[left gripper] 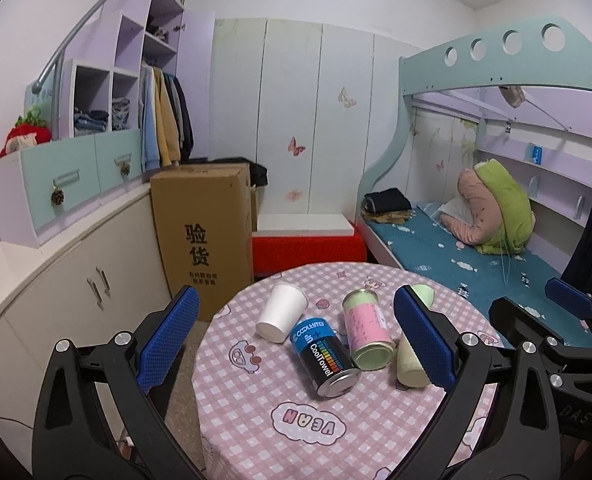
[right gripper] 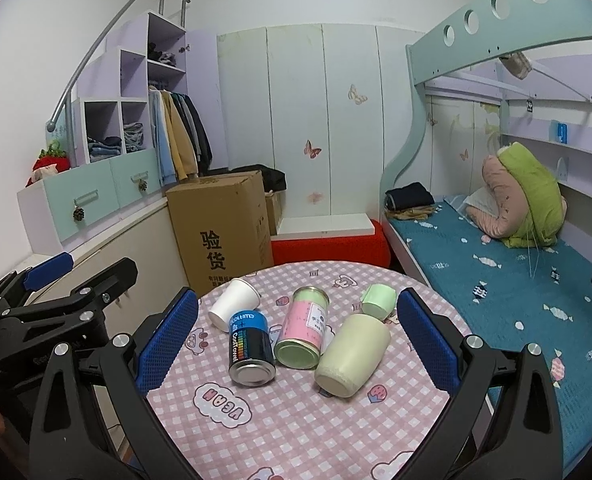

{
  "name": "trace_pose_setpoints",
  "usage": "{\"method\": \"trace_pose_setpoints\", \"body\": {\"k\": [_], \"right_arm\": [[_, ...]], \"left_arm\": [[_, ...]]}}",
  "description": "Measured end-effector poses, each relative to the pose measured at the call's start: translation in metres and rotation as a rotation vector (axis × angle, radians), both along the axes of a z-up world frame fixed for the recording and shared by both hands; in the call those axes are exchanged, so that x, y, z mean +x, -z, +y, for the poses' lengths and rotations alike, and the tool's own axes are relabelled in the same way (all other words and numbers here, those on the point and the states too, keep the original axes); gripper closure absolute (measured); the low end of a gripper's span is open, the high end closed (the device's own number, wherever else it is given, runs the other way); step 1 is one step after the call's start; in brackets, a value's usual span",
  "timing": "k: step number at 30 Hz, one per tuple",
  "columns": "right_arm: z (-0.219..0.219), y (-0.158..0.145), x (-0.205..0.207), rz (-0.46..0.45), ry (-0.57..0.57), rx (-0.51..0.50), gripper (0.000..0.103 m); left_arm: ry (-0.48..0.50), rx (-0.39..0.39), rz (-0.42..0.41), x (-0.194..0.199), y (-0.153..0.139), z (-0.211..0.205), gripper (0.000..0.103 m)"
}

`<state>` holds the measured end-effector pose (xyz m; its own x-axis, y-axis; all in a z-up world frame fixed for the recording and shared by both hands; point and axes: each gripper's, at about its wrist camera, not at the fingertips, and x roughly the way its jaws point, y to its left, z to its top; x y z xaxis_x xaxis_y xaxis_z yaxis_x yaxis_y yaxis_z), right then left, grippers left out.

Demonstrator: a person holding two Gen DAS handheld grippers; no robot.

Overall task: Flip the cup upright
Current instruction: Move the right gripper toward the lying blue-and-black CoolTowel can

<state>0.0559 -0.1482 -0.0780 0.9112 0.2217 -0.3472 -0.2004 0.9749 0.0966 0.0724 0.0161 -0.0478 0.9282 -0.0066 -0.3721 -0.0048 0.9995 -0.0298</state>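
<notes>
**Both grippers wide open above the table; 4 containers lie on their sides**

We take the blue can (left gripper: 325, 353) as the landmark; it lies on its side near the middle of the round table (left gripper: 256, 420) with the pink checked cloth, metal end toward the cameras.

- White paper cup (left gripper: 282, 312): on its side, just left of and behind the blue can. Its mouth points away from the cameras and its base faces them. In the right wrist view the cup (right gripper: 234, 304) touches the can's far end, or nearly so.
- Pink-and-green can (left gripper: 366, 335): on its side, just right of the blue can, touching it or nearly so.
- Pale green cup (right gripper: 353, 356): on its side, right of the pink-and-green can, base toward the camera.
- Green lid (right gripper: 378, 300): behind the pale green cup.

Our left gripper (left gripper: 296, 344) hovers over the near part of the table, its 2 blue pads spread wide and holding nothing. Our right gripper (right gripper: 298, 340) is likewise spread wide and empty, framing all 4 containers.

A cardboard box (left gripper: 204, 236) stands on the floor behind and left of the blue can.
</notes>
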Motion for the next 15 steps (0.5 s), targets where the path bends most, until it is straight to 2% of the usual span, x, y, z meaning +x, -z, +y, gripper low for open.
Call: {"method": "trace_pose_setpoints", "body": {"k": [4,8,15], "right_arm": [[-0.003,0.011,0.016,0.035,0.009,0.005,0.007],[-0.008,0.027,0.034,0.080,0.025,0.011,0.007],[-0.018,0.060,0.069,0.179,0.067,0.021,0.007]], "left_arm": [[-0.011,-0.019,0.054,0.019,0.011,0.005,0.005],[-0.014,-0.055,0.153,0.045,0.034,0.008,0.005],[0.007,-0.044,0.291,0.081,0.080,-0.006,0.005]]}}
